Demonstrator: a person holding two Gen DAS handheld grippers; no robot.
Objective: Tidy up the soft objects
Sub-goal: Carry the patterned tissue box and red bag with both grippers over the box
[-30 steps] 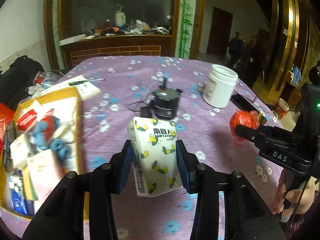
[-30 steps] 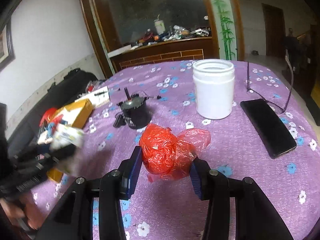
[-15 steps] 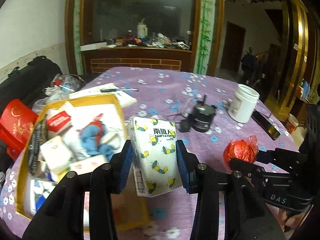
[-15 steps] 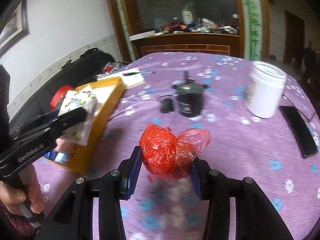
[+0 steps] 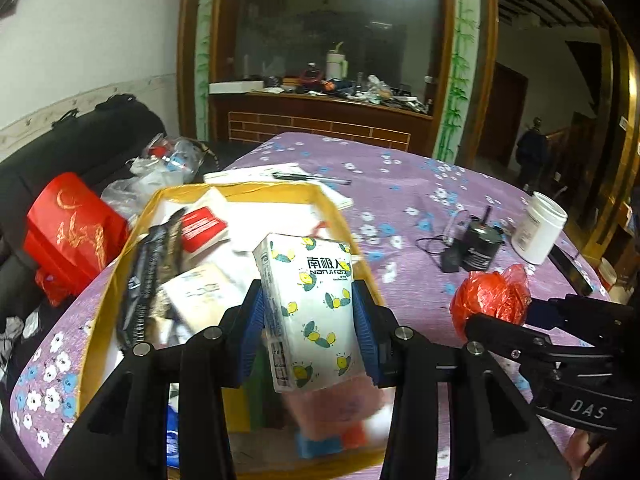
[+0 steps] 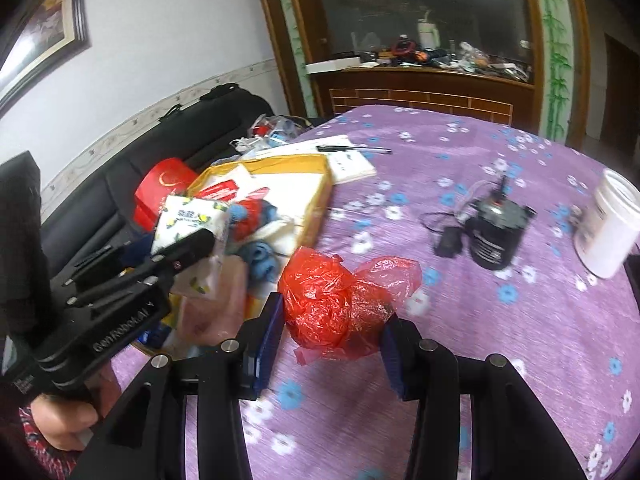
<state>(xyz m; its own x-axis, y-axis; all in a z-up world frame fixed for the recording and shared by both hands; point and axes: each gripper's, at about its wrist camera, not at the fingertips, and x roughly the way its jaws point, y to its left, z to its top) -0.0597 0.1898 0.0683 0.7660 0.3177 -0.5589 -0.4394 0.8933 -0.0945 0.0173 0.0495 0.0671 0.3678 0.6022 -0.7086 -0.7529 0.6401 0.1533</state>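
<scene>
My left gripper [image 5: 308, 312] is shut on a white tissue pack [image 5: 310, 312] with a lemon print, held above the yellow box [image 5: 120, 256]. The box holds several packets and soft items. In the right wrist view the same pack [image 6: 192, 224] hangs over the box [image 6: 304, 164], in the left gripper [image 6: 192, 248]. My right gripper [image 6: 332, 320] is shut on a crumpled red plastic bag [image 6: 336, 304], held above the purple tablecloth just right of the box. In the left wrist view that bag [image 5: 490, 298] sits in the right gripper [image 5: 496, 316].
On the purple flowered table [image 6: 520, 340] stand a black motor with a cable [image 6: 496, 236], a white jar [image 6: 608, 228] and papers with a pen [image 6: 348, 156]. A red gift bag [image 5: 72, 232] and a black sofa [image 5: 80, 140] lie left of the table.
Both grippers have swung left toward the yellow box. The tissue pack now hangs over the box; the red bag has come close to the box's right side.
</scene>
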